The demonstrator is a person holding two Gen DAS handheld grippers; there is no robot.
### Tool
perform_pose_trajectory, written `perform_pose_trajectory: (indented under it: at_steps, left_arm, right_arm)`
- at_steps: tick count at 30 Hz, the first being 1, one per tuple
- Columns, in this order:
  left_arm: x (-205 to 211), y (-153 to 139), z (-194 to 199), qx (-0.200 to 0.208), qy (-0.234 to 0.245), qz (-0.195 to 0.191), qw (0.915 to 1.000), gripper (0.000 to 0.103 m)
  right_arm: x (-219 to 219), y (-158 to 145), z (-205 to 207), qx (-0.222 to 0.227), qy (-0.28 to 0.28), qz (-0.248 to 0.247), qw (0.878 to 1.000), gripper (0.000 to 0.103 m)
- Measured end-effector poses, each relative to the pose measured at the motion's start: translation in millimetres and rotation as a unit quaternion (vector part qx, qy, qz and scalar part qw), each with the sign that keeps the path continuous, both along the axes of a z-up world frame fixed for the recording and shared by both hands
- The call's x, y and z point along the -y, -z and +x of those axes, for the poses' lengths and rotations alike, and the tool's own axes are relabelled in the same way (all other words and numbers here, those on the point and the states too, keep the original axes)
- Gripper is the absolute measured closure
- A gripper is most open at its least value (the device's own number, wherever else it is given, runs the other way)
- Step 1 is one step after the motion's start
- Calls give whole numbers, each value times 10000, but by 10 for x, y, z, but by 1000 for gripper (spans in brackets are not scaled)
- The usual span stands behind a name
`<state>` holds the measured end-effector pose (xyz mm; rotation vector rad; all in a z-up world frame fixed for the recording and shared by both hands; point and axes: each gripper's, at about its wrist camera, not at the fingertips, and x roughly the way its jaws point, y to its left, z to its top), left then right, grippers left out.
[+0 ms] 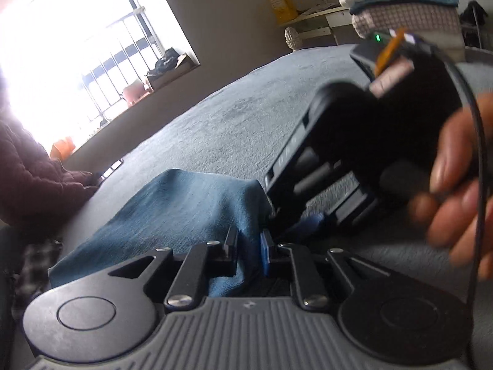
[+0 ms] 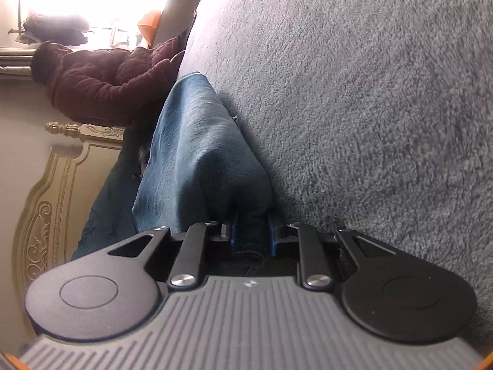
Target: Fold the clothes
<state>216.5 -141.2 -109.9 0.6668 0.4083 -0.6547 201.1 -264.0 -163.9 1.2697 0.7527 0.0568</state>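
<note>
A blue denim garment [image 1: 172, 215] is held up over the grey bed cover [image 1: 234, 123]. My left gripper [image 1: 249, 251] is shut on the garment's edge, cloth pinched between its fingers. In the left wrist view the right gripper [image 1: 279, 212] is just beyond mine, tilted, held by a hand [image 1: 459, 178], and it grips the same edge a short way off. In the right wrist view my right gripper [image 2: 252, 236] is shut on the denim garment [image 2: 197, 160], which stretches away from its jaws toward the left.
The grey bed cover [image 2: 369, 108] fills the right of the right wrist view. A maroon quilted jacket [image 2: 117, 83] lies by the bed's edge near an ornate headboard [image 2: 55, 203]. A stack of folded bedding [image 1: 406, 3] sits at the far right. A bright window [image 1: 77, 46] is on the left.
</note>
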Motion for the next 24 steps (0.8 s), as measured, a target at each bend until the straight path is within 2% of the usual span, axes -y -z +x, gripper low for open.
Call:
perform_pose_trajectory:
  at_steps: [1, 3, 5, 7, 9, 10, 11, 13, 15, 16, 17, 20, 21, 22, 24]
  left_arm:
    - [-3, 11, -4, 8, 2, -5, 10000, 88]
    - [-8, 31, -11, 27, 10, -6, 10000, 87]
    - [-11, 39, -20, 65, 61, 40, 10000, 85]
    - [-39, 43, -20, 55, 82, 19, 9999, 83]
    - [-51, 53, -2, 35, 91, -21, 9999, 83]
    - [-69, 55, -5, 17, 99, -41, 9999, 82]
    - [-85, 51, -6, -31, 105, -64, 9999, 82]
    - [-149, 46, -3, -314, 65, -117, 9994, 79]
    - [-310, -3, -17, -491, -126, -350, 9981, 76]
    - [-426, -87, -34, -574, -265, -633, 9960, 75]
    - [-542, -171, -50, -656, -404, -916, 9928, 75]
    - [-880, -407, -94, -888, -816, -1710, 9779, 74]
    - [-931, -389, -74, -906, -942, -1708, 9766, 71]
    - [-982, -370, -54, -923, -1067, -1707, 9752, 68]
    - [-1085, -332, -15, -958, -1318, -1702, 9718, 68]
  right_arm:
    - [37, -4, -34, -24, 37, 59, 10000, 85]
    - [169, -88, -243, 64, 480, -27, 9988, 85]
    - [272, -258, -390, 269, 832, -479, 9950, 83]
    - [261, -475, -359, 704, 800, -1017, 9891, 83]
    - [75, -696, -215, 1317, 345, -1661, 9767, 83]
    - [-49, -778, -143, 1575, 52, -2015, 9667, 83]
    - [-194, -788, -70, 1621, -291, -2396, 9568, 87]
    - [-363, -622, 51, 1149, -690, -2774, 9514, 89]
    - [-257, -449, 46, 1005, -508, -2312, 9664, 94]
    - [-179, -417, 46, 958, -432, -2046, 9732, 101]
    - [-127, -393, 51, 925, -374, -1850, 9777, 102]
    - [-153, -370, 102, 937, -313, -1734, 9799, 103]
    - [-174, -374, 119, 941, -313, -1763, 9793, 103]
    - [-226, -408, 135, 947, -363, -1957, 9754, 103]
    - [-338, -495, 162, 954, -480, -2420, 9644, 103]
